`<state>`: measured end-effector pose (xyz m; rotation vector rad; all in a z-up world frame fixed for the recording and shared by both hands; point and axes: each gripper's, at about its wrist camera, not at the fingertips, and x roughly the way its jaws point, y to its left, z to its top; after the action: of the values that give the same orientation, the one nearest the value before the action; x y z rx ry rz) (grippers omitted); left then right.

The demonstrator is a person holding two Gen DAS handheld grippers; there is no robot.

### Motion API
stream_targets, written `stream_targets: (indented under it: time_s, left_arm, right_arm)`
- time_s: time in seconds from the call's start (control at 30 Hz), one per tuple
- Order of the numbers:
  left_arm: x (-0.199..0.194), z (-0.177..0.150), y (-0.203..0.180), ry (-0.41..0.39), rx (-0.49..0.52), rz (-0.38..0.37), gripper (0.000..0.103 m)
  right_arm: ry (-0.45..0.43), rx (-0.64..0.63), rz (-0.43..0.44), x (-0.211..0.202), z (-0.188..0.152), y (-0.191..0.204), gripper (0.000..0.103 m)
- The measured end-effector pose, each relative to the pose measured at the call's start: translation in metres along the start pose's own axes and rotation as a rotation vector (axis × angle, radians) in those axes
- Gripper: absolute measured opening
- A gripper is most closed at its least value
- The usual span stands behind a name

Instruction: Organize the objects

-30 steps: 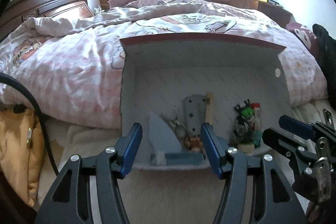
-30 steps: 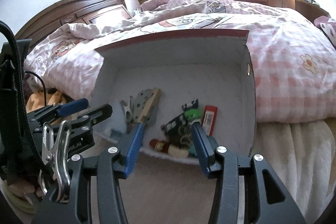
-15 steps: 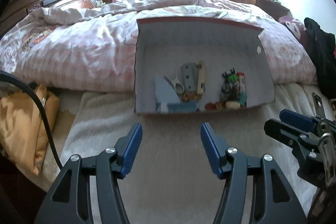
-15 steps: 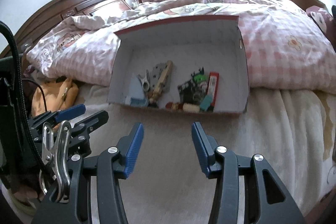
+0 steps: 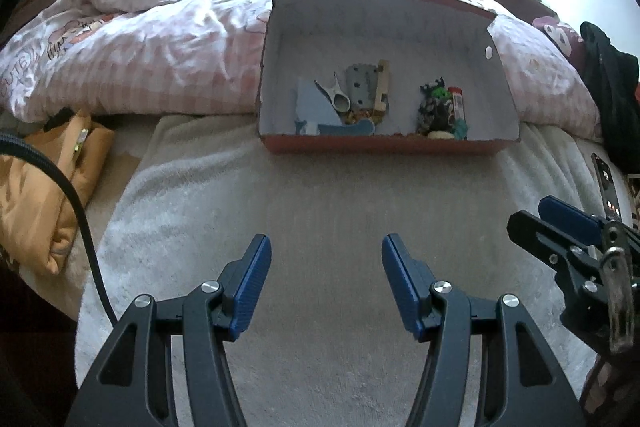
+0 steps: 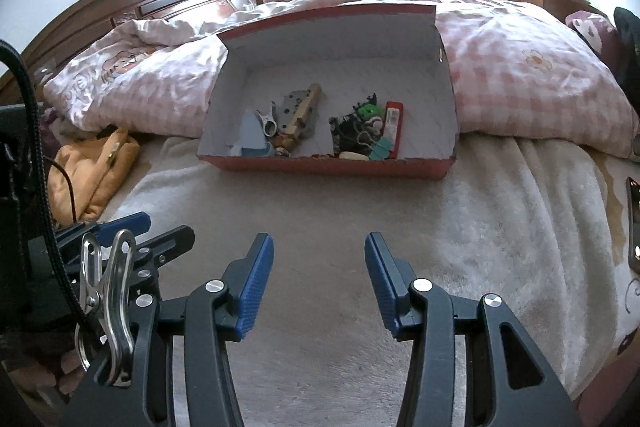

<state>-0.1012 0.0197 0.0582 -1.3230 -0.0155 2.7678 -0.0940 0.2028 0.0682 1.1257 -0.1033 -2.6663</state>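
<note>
Left gripper (image 5: 324,281): blue-padded tongs spread wide, gripping nothing
Right gripper (image 6: 319,281): also spread, empty
Red cardboard box (image 6: 328,165): on the cream fleece blanket (image 6: 500,211), well ahead, small items heaped inside
Progress: sorting looks finished, though a dark flat object (image 5: 608,189) lies outside at right

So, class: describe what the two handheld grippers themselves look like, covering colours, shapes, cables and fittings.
Both the left gripper and right gripper have black skeletal frames with cut-out openings, silver pivot bolts and ribbed blue fingers. A black cable loops beside the left one. A shiny metal clip hangs from the left gripper's side. No markings are legible.
</note>
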Motion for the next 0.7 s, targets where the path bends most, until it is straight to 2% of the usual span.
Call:
stream_targets:
  time_s: [0.33, 0.7]
  left_arm:
    - [0.017, -0.009, -0.006, 0.032, 0.002, -0.013, 0.058]
    - [0.035, -0.010, -0.010, 0.047, 0.000, 0.005, 0.058]
  right_arm:
    - [0.005, 0.020, -0.049, 0.018, -0.014, -0.011, 0.049]
    - [0.010, 0.042, -0.056, 0.031, -0.018, -0.018, 0.049]
